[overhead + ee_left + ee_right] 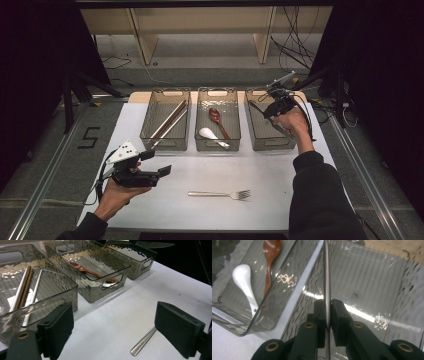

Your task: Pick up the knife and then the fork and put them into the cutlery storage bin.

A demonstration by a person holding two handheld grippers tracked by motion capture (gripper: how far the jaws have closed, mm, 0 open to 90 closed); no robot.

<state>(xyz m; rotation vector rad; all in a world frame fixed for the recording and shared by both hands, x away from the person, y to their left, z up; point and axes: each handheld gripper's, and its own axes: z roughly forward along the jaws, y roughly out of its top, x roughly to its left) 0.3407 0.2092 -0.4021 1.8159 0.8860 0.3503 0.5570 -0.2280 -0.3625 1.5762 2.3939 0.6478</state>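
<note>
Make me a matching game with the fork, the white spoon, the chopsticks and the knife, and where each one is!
Things:
1. fork
2. white spoon
3. chopsticks
4. knife

Places:
A. in the left bin
B. clamped in the right hand-held gripper
C. lying on the white table
D. in the middle bin, beside a brown spoon

Pairs: 1-C, 2-D, 3-A, 4-B

text: "5" | on: floor [75,131] left of table [280,200] | other markings: unreadable
</note>
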